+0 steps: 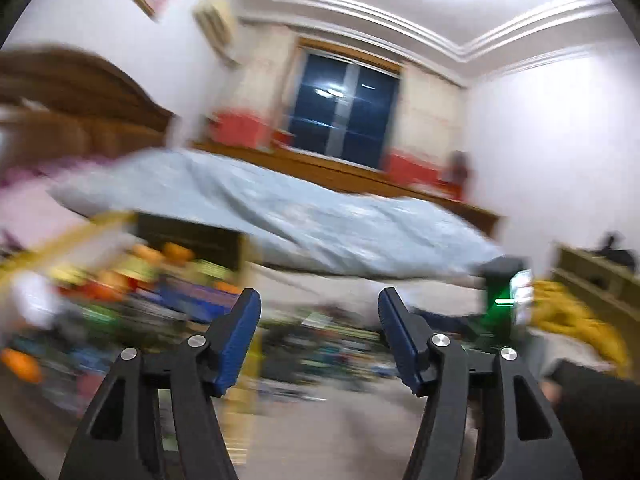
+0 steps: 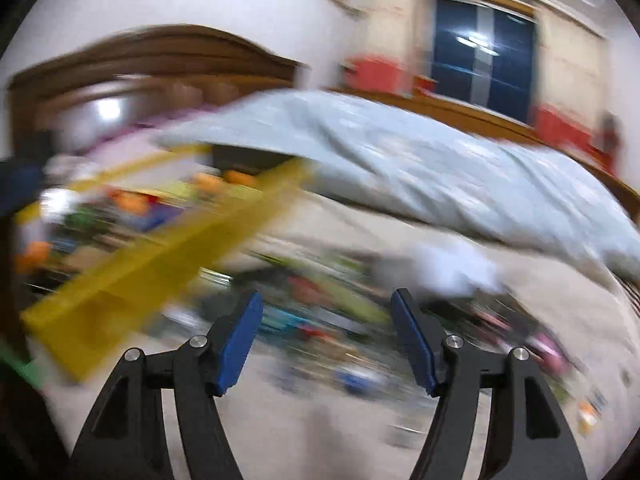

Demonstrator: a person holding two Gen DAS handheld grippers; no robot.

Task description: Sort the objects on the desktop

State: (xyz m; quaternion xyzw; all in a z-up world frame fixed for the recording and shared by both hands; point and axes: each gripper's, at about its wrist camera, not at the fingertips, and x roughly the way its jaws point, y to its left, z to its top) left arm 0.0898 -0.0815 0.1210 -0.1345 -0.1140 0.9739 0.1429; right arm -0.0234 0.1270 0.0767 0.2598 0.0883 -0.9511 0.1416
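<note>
Both views are blurred by motion. My left gripper [image 1: 319,300] is open and empty, held above a pale surface strewn with small colourful objects [image 1: 320,344] too blurred to name. My right gripper [image 2: 326,302] is open and empty above the same scatter of small objects [image 2: 320,320]. A yellow bin [image 2: 160,264] stands to the left in the right wrist view, holding orange, red and blue items [image 2: 136,204]. The same bin's rim [image 1: 64,240] and its contents [image 1: 168,256] show at the left of the left wrist view.
A bed with a light blue quilt [image 1: 300,216] and a wooden headboard [image 1: 80,92] lies behind. A dark window [image 1: 344,108] is at the back. The other gripper's body with a green light [image 1: 504,300] and yellow cloth [image 1: 576,320] are at right.
</note>
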